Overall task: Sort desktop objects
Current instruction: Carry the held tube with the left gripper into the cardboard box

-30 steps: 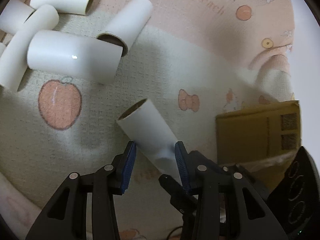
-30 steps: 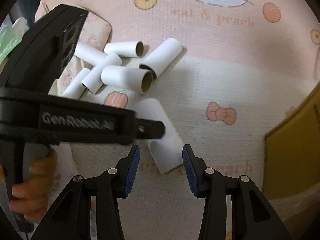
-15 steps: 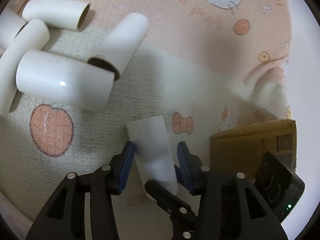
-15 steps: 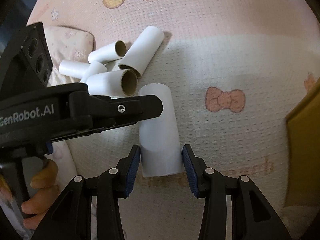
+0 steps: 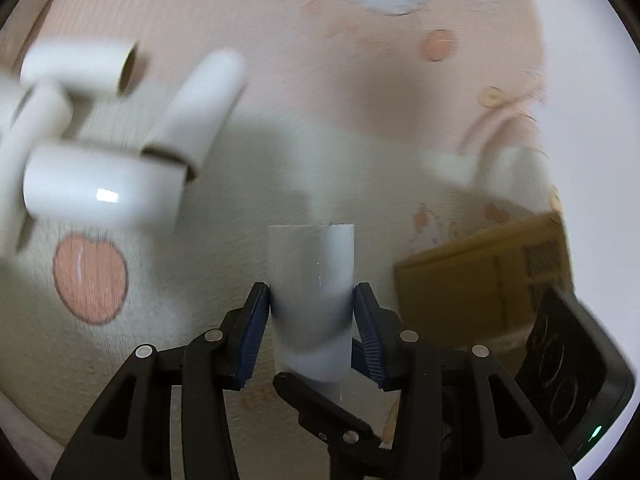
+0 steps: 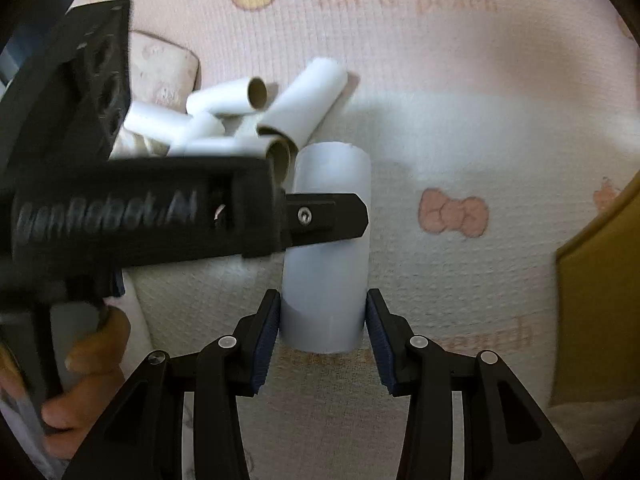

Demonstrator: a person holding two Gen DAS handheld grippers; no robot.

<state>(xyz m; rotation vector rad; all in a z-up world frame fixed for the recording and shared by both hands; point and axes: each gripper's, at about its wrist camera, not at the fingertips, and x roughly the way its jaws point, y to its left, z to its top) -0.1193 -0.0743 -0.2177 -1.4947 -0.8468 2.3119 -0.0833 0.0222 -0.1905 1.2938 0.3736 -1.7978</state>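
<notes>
I have one white cardboard tube point(image 6: 326, 248) caught between both tools at once: my right gripper point(image 6: 323, 336) brackets its near end, blue pads against both sides, while my left gripper point(image 5: 312, 328) clamps it from the side, so it looks like a handover towards the brown cardboard box point(image 5: 484, 276) on the right. The tube sits over the peach-printed cloth mat point(image 6: 440, 128), just beside the heap of white tubes point(image 6: 256, 112). The left view is smeared by motion, so I cannot tell whether the tube is clear of the mat, and the box's inside is cut off.
</notes>
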